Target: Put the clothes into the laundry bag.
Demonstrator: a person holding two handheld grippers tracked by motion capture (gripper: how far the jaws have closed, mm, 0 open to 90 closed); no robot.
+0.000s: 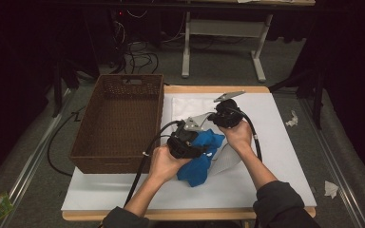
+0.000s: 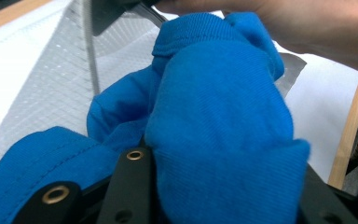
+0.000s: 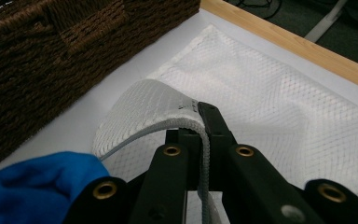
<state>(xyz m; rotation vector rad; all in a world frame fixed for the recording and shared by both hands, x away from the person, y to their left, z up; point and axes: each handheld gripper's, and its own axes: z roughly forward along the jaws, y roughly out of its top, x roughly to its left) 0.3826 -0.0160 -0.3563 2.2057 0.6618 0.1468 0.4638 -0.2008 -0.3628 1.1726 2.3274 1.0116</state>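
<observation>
while the right gripper (image 3: pixel 204 122) pinches the rim of the white mesh bag (image 3: pixel 279 107) and lifts it into an arch, the left gripper (image 1: pixel 186 144) comes in with a bundle of blue cloth (image 2: pixel 214 126) clamped between its jaws. that's the logic of the pose, by the look of it: one side props the mouth of the bag up so the other can push the cloth inside. in the right gripper view the jaws are pressed together on the corded edge, the mesh curling up and over them, with a corner of blue showing at the lower left. in the left gripper view the cloth is bunched thick over the jaws, which stand partly apart around the wad, and the raised mesh edge sits just beyond it. from above, the cloth lies between the two hands near the middle of the tabletop (image 1: pixel 275 180), resting on the lower part of the bag, not yet inside as far as i can tell.

a dark woven basket (image 1: pixel 119 123) stands at the left of the tabletop, just beside the bag, and looks empty. the tabletop is white with a wooden border. around it the room is dim: grey floor, a white table frame (image 1: pixel 221 40) at the back, cables on the floor, a few scraps of paper (image 1: pixel 292 118) to the right.
</observation>
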